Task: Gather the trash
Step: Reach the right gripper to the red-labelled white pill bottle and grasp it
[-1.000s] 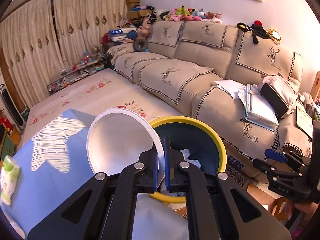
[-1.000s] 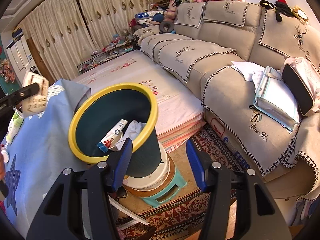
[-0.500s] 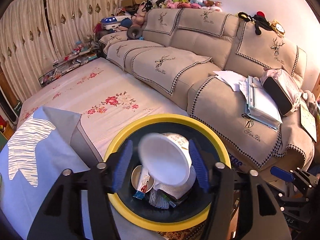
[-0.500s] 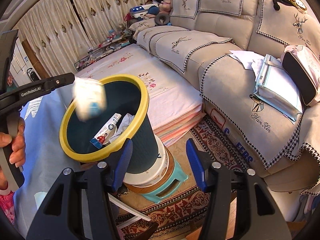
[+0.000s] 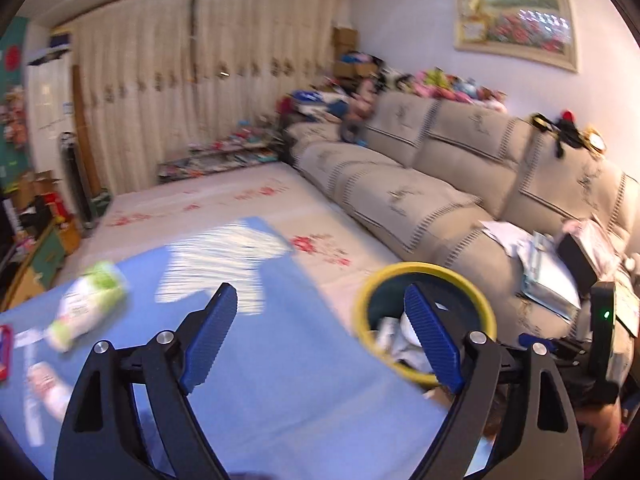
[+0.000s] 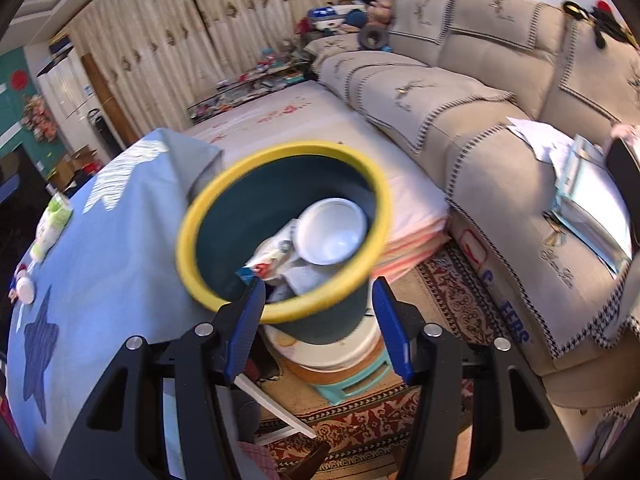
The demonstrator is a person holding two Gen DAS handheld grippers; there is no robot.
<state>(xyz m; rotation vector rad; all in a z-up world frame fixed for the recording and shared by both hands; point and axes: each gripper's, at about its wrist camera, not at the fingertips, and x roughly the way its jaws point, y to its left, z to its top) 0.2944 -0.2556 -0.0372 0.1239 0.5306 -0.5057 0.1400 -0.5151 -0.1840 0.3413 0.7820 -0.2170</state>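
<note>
Left tool (image 5: 316,330) opening, empty, facing green pouch (image 5: 86,308) on counter (image 5: 280,360), probably next trash; right tool (image 6: 320,322) half-spread, empty; white bowl (image 6: 332,230) inside bin (image 6: 208,280).

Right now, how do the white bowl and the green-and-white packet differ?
The white bowl is round and plain white; the green-and-white packet is long and printed. The bowl lies tilted inside the yellow-rimmed bin on other trash; the packet lies on the blue cloth, not collected.
</note>
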